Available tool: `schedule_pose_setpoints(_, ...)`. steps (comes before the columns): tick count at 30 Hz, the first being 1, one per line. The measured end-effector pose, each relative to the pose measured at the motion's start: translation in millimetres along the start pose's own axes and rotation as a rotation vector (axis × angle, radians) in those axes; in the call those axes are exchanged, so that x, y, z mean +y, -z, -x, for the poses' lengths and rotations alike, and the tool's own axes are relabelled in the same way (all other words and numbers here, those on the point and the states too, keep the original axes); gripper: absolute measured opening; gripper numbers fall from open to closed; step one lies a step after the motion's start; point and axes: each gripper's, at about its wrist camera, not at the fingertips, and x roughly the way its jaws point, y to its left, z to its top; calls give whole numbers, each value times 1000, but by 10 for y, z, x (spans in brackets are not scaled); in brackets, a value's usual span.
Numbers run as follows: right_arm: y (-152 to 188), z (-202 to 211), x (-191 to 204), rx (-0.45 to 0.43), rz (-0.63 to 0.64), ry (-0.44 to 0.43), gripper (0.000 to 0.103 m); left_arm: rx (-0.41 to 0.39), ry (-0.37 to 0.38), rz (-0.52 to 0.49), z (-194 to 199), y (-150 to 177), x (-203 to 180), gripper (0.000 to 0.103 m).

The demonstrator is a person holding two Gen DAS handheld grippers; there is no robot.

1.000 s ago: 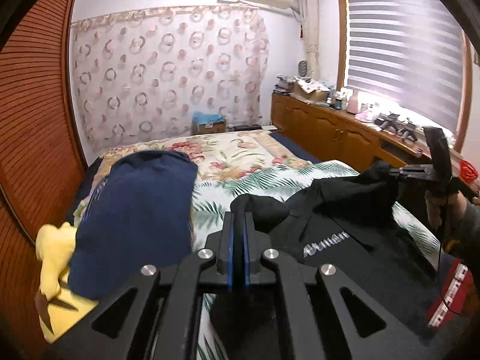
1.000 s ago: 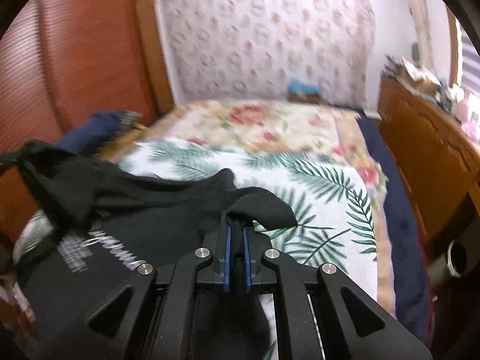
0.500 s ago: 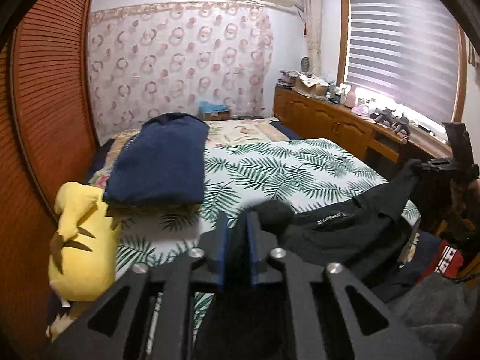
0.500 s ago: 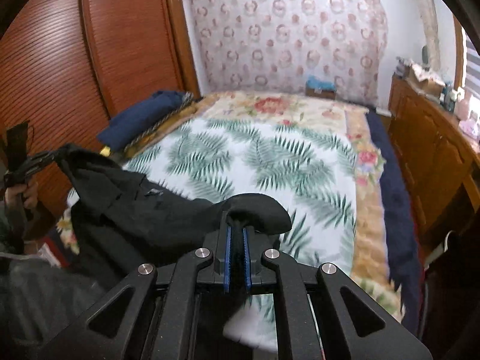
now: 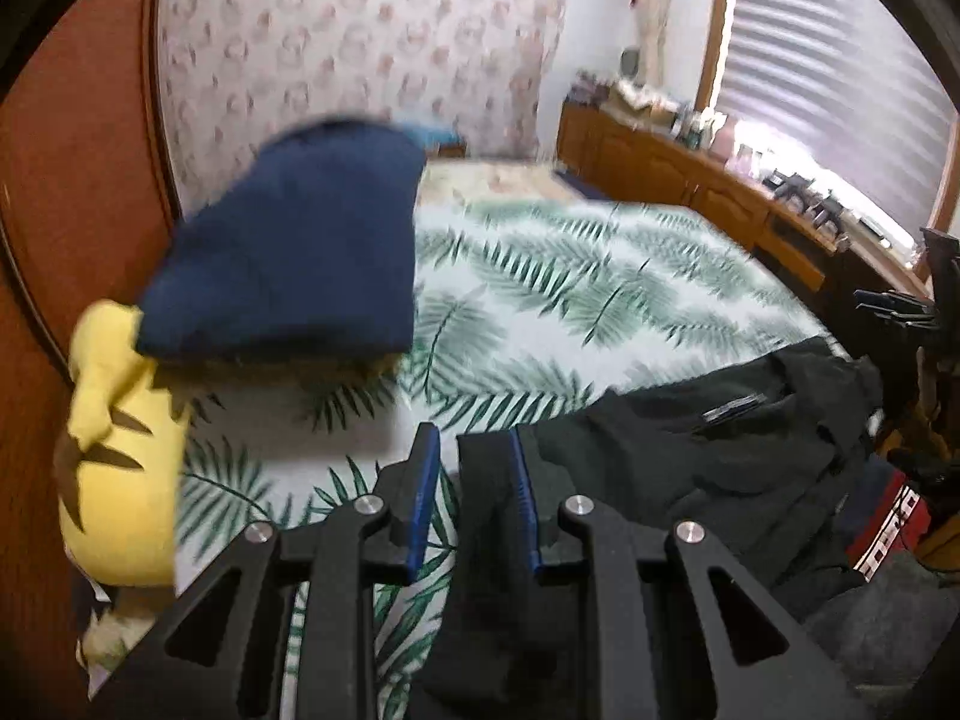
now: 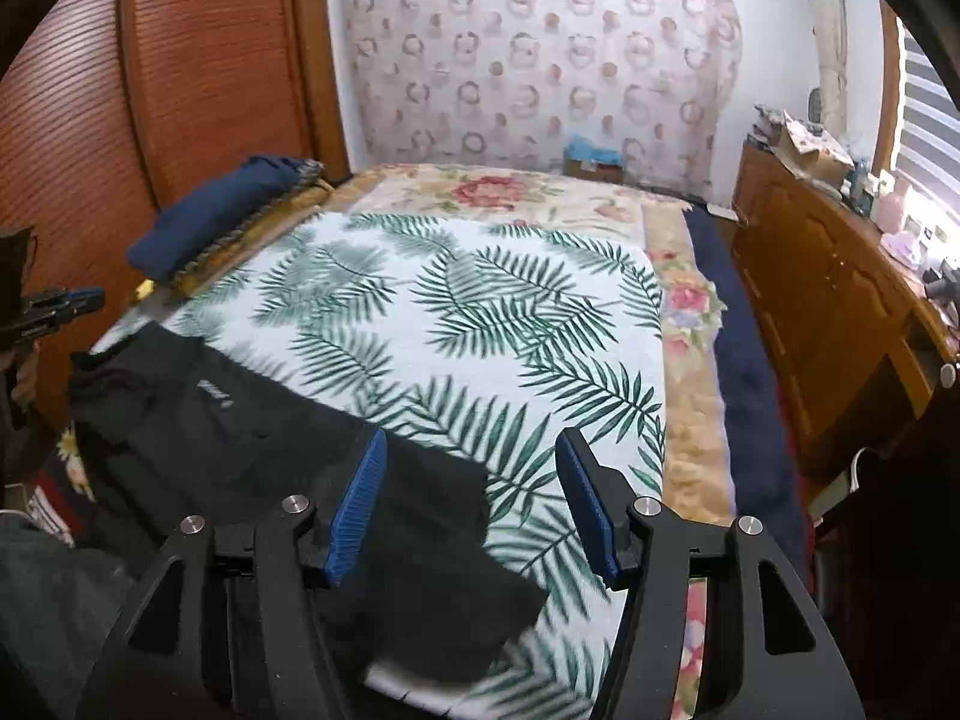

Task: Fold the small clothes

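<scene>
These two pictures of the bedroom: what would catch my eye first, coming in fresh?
Probably the black garment spread at the near edge of the palm-leaf bedspread, with the right gripper open just above it. In the left view, the yellow plush toy lies at the bed's left side, partly under a folded navy cloth. The left gripper is also open, with black cloth between its jaws.

Blurred navy pile [image 5: 288,246]; black garment [image 6: 252,450] partly under right tool [image 6: 471,501], cut off below
</scene>
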Motion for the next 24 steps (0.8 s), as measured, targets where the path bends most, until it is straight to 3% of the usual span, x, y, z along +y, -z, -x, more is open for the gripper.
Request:
schedule_pose_setpoints(9,140,-644,-52,103,-9,-21,60,146,-22,-19,-466,89,6,22)
schedule_pose_setpoints(19,309,-796,-22,154,-20,-54,60,174,46,25,-496,83,50,21)
schedule_pose_setpoints(20,316,-790,17,156,-9,-58,58,169,55,12,-487,101,19,21)
schedule_pose_setpoints(22,323,-785,98,157,22,-70,40,160,70,-21,-465,110,-45,6)
schedule_pose_setpoints(23,326,-781,148,159,42,-70,35,149,86,-33,-429,120,-80,5)
schedule_pose_setpoints(24,326,-777,171,159,49,-78,19,127,89,-39,-374,122,-112,1)
